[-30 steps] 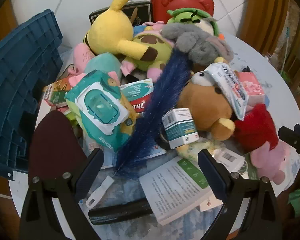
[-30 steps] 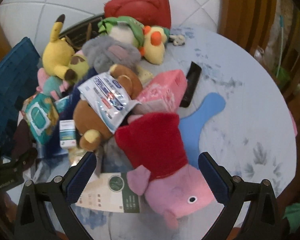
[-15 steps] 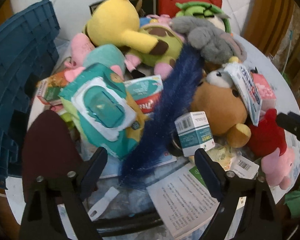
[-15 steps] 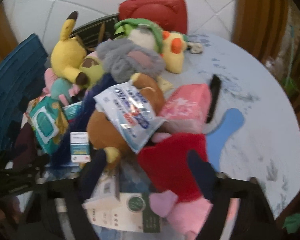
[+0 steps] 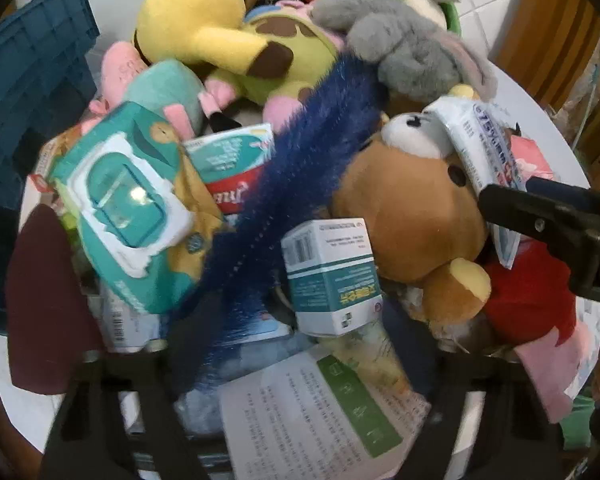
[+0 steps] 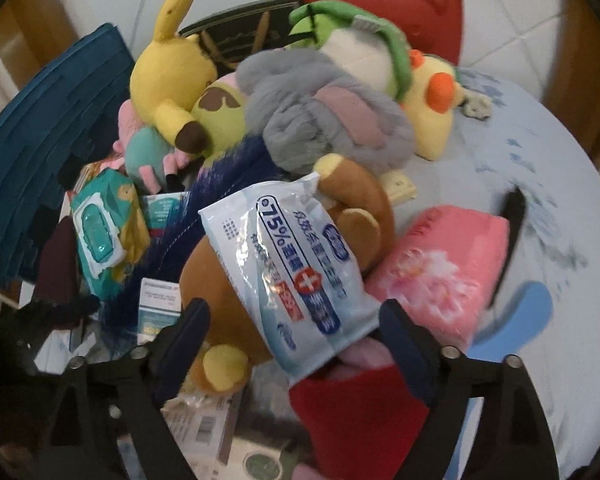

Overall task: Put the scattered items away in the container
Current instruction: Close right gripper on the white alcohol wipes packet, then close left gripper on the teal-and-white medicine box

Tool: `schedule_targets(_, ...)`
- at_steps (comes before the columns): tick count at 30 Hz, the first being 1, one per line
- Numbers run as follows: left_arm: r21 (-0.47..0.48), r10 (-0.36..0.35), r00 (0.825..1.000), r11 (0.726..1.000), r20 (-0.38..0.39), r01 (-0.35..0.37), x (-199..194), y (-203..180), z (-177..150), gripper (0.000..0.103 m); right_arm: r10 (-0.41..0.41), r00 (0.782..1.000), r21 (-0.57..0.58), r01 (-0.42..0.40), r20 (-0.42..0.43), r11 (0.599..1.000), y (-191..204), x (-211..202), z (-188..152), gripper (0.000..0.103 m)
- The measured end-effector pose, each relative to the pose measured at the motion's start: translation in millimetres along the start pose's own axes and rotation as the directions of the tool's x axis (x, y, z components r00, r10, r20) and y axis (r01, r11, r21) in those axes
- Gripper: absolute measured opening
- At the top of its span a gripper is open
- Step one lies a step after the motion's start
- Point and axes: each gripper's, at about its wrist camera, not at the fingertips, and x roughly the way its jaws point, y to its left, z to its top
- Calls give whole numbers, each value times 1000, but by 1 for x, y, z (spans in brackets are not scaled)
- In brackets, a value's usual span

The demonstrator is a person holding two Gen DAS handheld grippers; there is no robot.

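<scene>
The right gripper point(image 6: 288, 320), fingers apart and just reopening, has closed in on the wipes packet point(image 6: 288, 264) atop the brown bear point(image 6: 220, 280) at lower centre. The left gripper point(image 5: 300, 360), narrowing but gripping nothing, has dropped toward the small box point(image 5: 332, 276). The blue crate point(image 6: 48, 148) waits upper left; nothing is lifted yet.
</scene>
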Motion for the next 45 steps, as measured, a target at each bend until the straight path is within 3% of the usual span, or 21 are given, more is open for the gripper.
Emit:
schedule_targets(1, -9, -12, 1000, 1000, -6, 12, 3, 0, 0, 68, 13, 1000, 1, -13, -3, 1000, -2, 3, 1, 87)
schedule_targets(3, -23, -19, 1000, 1000, -1, 19, 7, -2, 2, 63, 36, 999, 12, -36, -23, 999, -8, 8, 2, 69)
schedule_targets(4, -20, -25, 1000, 999, 0, 25, 8, -3, 3, 55, 41, 999, 15, -41, -35, 999, -10, 11, 2, 63)
schedule_targets(5, -19, -40, 999, 999, 3, 40, 9, -5, 4, 47, 52, 998, 11, -51, -46, 999, -11, 13, 2, 62)
schedule_targets(6, -20, -52, 999, 998, 4, 52, 9, -7, 5, 45, 56, 997, 5, -56, -47, 998, -12, 13, 1, 62)
schedule_targets(10, -15, -31, 1000, 999, 4, 31, 13, -10, 8, 47, 68, 997, 0, -68, -39, 998, -13, 13, 2, 62)
schedule_targets(14, -35, -31, 999, 999, -5, 31, 20, -7, 12, 56, 64, 997, 0, -64, -31, 998, -14, 17, 2, 71)
schedule_targets(18, -34, -35, 999, 999, 11, 35, 20, -6, 11, 55, 62, 998, 7, -62, -26, 998, -14, 19, 3, 72)
schedule_targets(21, -34, -49, 999, 998, 22, 50, 11, -4, 9, 43, 70, 997, 19, -69, -27, 997, -14, 17, 2, 66)
schedule_targets(23, -21, -55, 998, 998, 43, 56, 0, -3, 9, 20, 61, 998, 16, -61, -17, 998, -12, 12, 0, 63)
schedule_targets(24, -16, -64, 997, 998, 49, 64, -6, -2, 10, 16, 62, 998, 18, -62, -13, 998, -11, 9, 0, 63)
schedule_targets(27, -22, -61, 996, 998, 58, 63, -15, 6, 11, 15, 61, 998, 11, -61, 4, 998, -5, -1, -2, 62)
schedule_targets(31, -91, -108, 994, 990, 4, 108, -7, 12, 8, 16, 45, 999, 12, -45, 25, 999, 1, -14, -3, 61)
schedule_targets(33, -122, -127, 992, 985, -8, 125, -5, 13, 4, 20, 30, 999, 20, -31, 26, 999, -2, -17, -4, 61)
schedule_targets(35, -130, -101, 995, 987, -12, 98, -5, 12, 5, 27, 28, 999, 27, -29, 27, 999, -6, -18, -6, 61)
schedule_targets(39, -132, -96, 995, 987, -10, 94, -9, 9, 7, 29, 32, 999, 32, -33, 21, 999, -12, -15, -8, 61)
schedule_targets(40, -129, -97, 995, 987, -6, 95, -11, 8, 7, 43, 34, 999, 33, -35, 20, 999, -13, -15, -8, 61)
schedule_targets(41, -127, -91, 996, 988, 4, 91, -14, 7, 8, 66, 40, 999, 33, -41, 17, 999, -14, -13, -8, 61)
schedule_targets(43, -124, -78, 995, 989, 55, 84, -22, 5, 8, 90, 49, 999, 28, -49, 15, 998, -15, -11, -6, 61)
schedule_targets(45, -109, -52, 996, 992, 73, 60, -21, -1, 5, 93, 55, 998, 28, -56, 14, 998, -17, -9, -5, 61)
